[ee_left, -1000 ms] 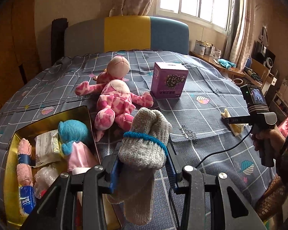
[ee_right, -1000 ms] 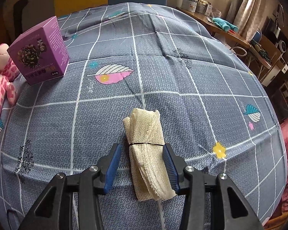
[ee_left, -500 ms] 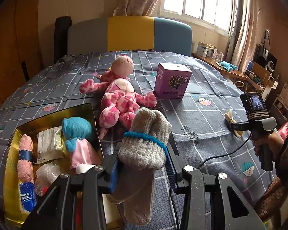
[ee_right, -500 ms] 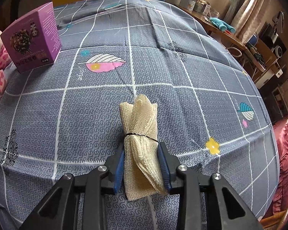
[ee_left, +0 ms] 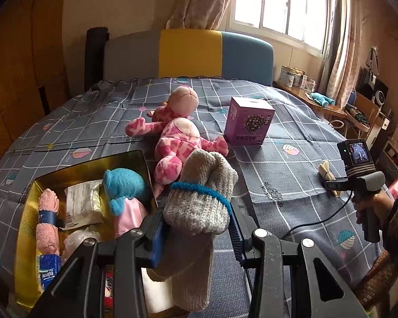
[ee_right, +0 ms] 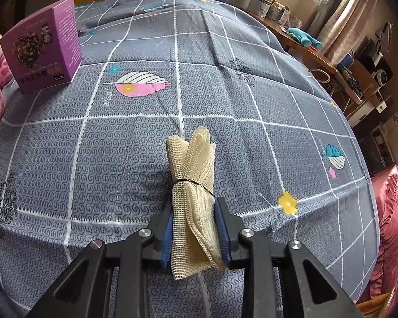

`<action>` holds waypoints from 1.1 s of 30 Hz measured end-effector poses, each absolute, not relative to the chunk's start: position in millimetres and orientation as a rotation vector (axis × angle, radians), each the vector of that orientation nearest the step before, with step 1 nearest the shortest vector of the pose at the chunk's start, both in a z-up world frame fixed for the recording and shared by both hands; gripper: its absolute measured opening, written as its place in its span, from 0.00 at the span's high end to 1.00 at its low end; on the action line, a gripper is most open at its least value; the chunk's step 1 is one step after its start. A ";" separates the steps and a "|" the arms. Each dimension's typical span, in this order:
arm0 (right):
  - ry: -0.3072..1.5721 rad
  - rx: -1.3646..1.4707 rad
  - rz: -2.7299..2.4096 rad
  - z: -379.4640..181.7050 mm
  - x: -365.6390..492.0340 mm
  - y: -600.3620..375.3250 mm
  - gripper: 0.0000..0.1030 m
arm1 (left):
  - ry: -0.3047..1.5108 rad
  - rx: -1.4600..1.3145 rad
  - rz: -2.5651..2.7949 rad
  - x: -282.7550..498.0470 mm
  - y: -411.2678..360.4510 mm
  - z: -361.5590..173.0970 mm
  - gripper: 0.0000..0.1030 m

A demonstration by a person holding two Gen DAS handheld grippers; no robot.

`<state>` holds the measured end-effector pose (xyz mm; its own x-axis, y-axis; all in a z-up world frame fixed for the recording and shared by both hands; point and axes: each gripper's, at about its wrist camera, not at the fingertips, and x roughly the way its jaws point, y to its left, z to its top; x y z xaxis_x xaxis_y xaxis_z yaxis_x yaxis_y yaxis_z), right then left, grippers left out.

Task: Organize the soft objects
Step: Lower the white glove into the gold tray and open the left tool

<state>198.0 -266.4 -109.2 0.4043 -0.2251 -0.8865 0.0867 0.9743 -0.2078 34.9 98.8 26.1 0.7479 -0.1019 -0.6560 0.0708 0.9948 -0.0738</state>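
The left gripper fills the bottom of its own view, its blue pads pressed against a rolled pair of grey knitted socks bound with a blue band; the loose sock ends hang down below the jaws. Just beside the socks, to the left and lower, an open gold tin box sits on the grey checked bedspread. The box holds a rolled pink towel, a white plastic packet, a blue-headed soft toy in pink and a blue tissue pack. Beyond the box, farther up the bed, a pink spotted plush toy lies on its back, and just right of it stands a purple carton. Well to the right of the box, the person's hand holds the right gripper low over the bedspread. In that gripper's own view, its jaws have just been closing and now stand narrow, blue pads squeezing both sides of a rolled cream mesh cloth tied round the middle with a thin band. The cloth's far end rests against the bedspread. Beyond the bed's far end from the box are a grey, yellow and blue headboard and a bright window.
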 end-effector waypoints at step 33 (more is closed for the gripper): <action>1.106 -0.293 -0.195 -107.7 184.5 -239.6 0.74 | 0.756 -0.120 0.244 1.6 229.0 10.2 0.60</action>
<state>184.5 -239.6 -107.7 0.4370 -0.2991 -0.8483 0.0095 0.9446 -0.3281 1.6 229.0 10.2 0.7007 0.1756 -0.6915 -0.2615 0.9650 -0.0200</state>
